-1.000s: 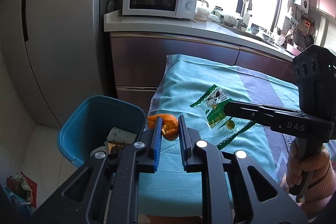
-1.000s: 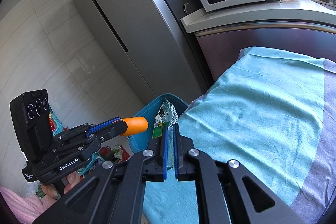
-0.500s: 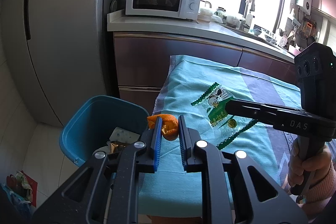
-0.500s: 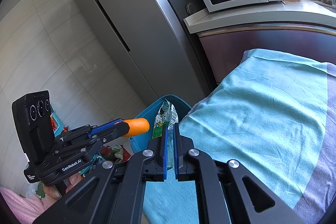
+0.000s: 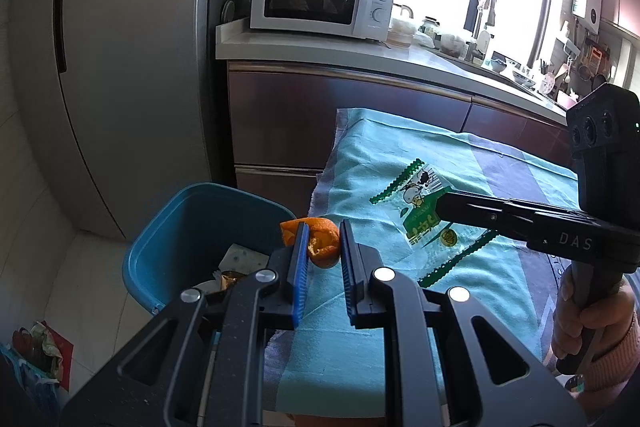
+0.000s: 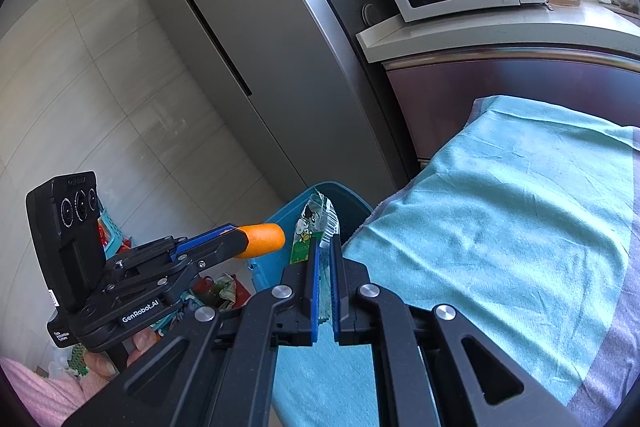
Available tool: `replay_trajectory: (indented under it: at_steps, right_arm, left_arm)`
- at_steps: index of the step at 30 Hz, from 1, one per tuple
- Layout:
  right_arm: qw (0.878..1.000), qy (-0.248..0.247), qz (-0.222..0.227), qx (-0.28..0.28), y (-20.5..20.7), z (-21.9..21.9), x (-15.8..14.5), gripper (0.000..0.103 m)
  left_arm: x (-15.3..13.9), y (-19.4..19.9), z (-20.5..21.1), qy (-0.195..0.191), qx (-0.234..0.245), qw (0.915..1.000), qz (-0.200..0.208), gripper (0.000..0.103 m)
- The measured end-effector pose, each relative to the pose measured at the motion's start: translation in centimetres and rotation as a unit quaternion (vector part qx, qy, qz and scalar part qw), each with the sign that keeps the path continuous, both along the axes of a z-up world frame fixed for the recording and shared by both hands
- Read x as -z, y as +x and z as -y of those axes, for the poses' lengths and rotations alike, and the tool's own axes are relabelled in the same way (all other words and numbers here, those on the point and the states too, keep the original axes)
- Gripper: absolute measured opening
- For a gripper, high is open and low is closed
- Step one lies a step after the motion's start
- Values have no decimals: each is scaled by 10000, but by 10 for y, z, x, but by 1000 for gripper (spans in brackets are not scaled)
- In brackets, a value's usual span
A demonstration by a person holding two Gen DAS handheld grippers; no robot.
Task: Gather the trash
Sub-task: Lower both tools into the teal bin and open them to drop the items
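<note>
With my left gripper point(image 5: 323, 247) clamped on the orange peel point(image 5: 320, 243) and right gripper point(image 6: 324, 247) on the snack wrapper point(image 6: 314, 223), I'd centre both over the blue bin point(image 5: 168, 239), seemingly just short, before letting go

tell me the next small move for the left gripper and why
Probably carry the left gripper a little left until the peel hangs over the bin, then open. The peel is pinched between its pads, at the bin's right rim rather than above the opening. The right gripper holds a wrapper that can follow.
</note>
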State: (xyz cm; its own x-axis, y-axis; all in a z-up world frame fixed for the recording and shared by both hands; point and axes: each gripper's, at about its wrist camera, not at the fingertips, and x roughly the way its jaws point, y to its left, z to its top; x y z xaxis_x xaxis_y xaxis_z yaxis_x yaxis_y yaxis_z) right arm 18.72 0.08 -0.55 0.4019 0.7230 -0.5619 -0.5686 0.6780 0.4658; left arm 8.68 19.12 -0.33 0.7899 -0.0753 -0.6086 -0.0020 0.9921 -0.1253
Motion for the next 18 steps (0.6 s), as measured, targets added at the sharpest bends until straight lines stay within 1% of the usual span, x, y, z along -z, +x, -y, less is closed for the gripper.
replay_trajectory:
  at_steps: [18]
  right_arm:
    - [9999, 14, -22, -170, 7, -14, -1, 4]
  left_arm:
    - [0, 1, -12, -2, -150, 9999, -26, 16]
